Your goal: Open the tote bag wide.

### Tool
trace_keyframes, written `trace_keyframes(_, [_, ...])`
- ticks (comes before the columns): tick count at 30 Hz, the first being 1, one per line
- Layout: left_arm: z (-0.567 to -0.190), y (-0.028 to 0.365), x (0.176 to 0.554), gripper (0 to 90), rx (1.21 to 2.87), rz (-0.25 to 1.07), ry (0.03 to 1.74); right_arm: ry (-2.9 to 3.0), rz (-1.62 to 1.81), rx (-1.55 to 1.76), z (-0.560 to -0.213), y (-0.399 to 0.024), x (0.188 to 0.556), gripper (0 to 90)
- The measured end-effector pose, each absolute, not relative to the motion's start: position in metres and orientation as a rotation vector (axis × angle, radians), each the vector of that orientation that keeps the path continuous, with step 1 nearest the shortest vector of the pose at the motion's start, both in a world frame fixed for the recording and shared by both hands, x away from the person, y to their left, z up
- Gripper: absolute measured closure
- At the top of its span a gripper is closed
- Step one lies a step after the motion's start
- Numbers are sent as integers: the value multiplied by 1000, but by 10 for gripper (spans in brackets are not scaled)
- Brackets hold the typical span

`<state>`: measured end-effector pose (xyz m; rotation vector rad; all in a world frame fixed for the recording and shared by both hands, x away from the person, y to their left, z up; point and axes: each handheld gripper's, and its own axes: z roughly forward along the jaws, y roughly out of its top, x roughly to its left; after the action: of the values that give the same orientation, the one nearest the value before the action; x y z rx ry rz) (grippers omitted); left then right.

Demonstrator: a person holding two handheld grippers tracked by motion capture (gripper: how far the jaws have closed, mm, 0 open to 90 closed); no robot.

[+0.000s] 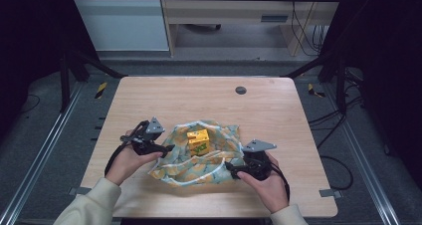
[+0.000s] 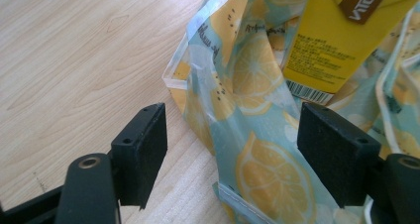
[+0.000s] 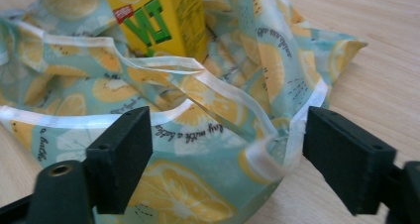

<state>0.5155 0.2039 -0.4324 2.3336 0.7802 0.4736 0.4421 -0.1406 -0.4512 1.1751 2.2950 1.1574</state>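
Presently your left tongs (image 1: 166, 148) stand released, jaws spread, with the thin glossy lemon-print bag (image 1: 199, 158) rising between them; neither pad presses it. Your right tongs (image 1: 230, 166) are likewise released, straddling the bag's white-taped rim and a soft rounded bulge of film, no pad contact seen.

The bag is crinkled plastic film, pale teal with yellow lemon slices and a translucent white border. The yellow carton (image 1: 198, 141) is a rigid rectangular box standing inside the bag, ahead of both pairs of jaws and between the two tongs.

The left gripper view gives you the carton's barcode and fine print just above the far jaw; the right gripper view gives its green lettering instead. The high view alone shows the wooden table (image 1: 149, 95) whole.

Bare smooth wood lies open beyond the outer jaw of each tongs, and the table's far half is free
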Motion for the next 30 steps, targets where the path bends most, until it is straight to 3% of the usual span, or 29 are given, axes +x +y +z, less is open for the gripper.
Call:
trace_keyframes(9, [-440,194,526,346,2348,470,790,2371,1025,1097,-461,-128,434,275])
trace_keyframes(13, [-448,190,531,436,2386,473,802,2381,986,1122,-464,-126,427,276])
trace_keyframes(16, [-452,190,533,614,2391,509,806,2413,952,1115,-469,-127,424,438])
trace_keyframes(19, [-456,192,536,764,2371,500,842,2437,952,1084,-471,-129,424,674])
trace_keyframes(20, [-456,192,538,838,2362,495,852,2450,957,1079,-471,-131,425,802])
trace_keyframes(24, [-448,193,539,882,2309,529,852,2463,967,1069,-471,-132,427,888])
trace_keyframes(30, [-431,204,543,889,2221,597,884,2418,950,1040,-463,-144,434,900])
